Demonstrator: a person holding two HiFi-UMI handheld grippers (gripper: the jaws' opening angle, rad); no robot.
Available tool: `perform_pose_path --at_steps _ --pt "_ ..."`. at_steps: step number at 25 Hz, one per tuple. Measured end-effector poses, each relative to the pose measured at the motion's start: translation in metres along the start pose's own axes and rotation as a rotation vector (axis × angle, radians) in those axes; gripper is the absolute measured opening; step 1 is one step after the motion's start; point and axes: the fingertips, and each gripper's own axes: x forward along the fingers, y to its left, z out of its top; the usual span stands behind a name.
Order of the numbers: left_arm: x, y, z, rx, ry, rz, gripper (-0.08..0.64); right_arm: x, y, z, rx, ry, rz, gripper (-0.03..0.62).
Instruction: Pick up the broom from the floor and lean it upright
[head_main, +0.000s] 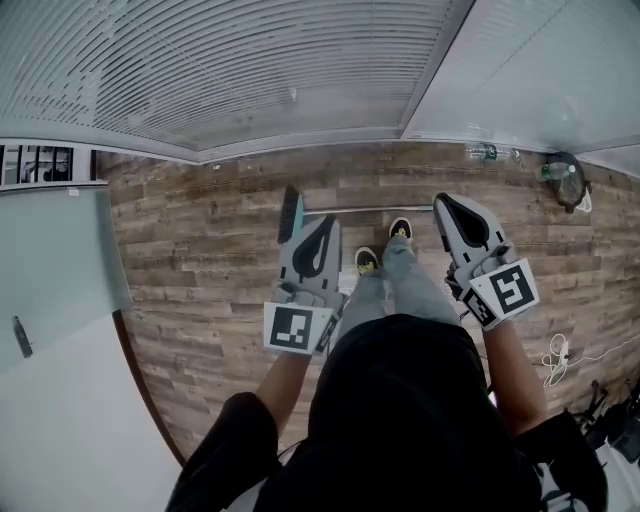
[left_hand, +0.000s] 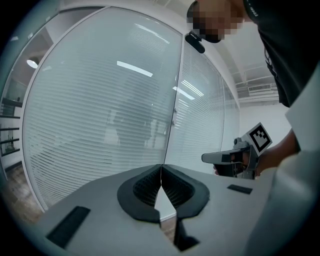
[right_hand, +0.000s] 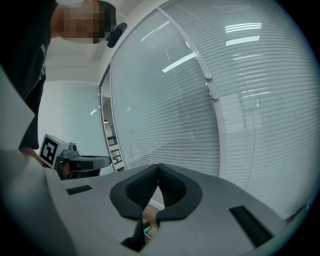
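Closest was the person's black shirt (head_main: 400, 400). Out front, the left gripper (head_main: 325, 228) hovered closed and empty over the wooden floor (head_main: 200, 250). The broom (head_main: 350, 210) lay flat just past the shoes (head_main: 368, 262) near the glass wall (head_main: 250, 80), and the right gripper (head_main: 448, 205) was likewise closed and empty.

Office interior: glass partition walls (head_main: 250, 70) with horizontal blinds (right_hand: 240, 100), wood-plank floor (head_main: 200, 260), ceiling strip lights.
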Motion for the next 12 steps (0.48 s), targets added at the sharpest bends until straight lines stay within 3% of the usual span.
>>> perform_pose_path --at_steps 5,12 --pt "0.056 -0.015 -0.003 0.016 0.07 -0.036 0.025 0.012 -0.053 -0.015 0.082 0.009 -0.025 0.02" --pt "0.145 -0.043 -0.04 0.093 0.234 -0.12 0.025 0.024 -0.131 -0.049 0.168 0.037 -0.073 0.02"
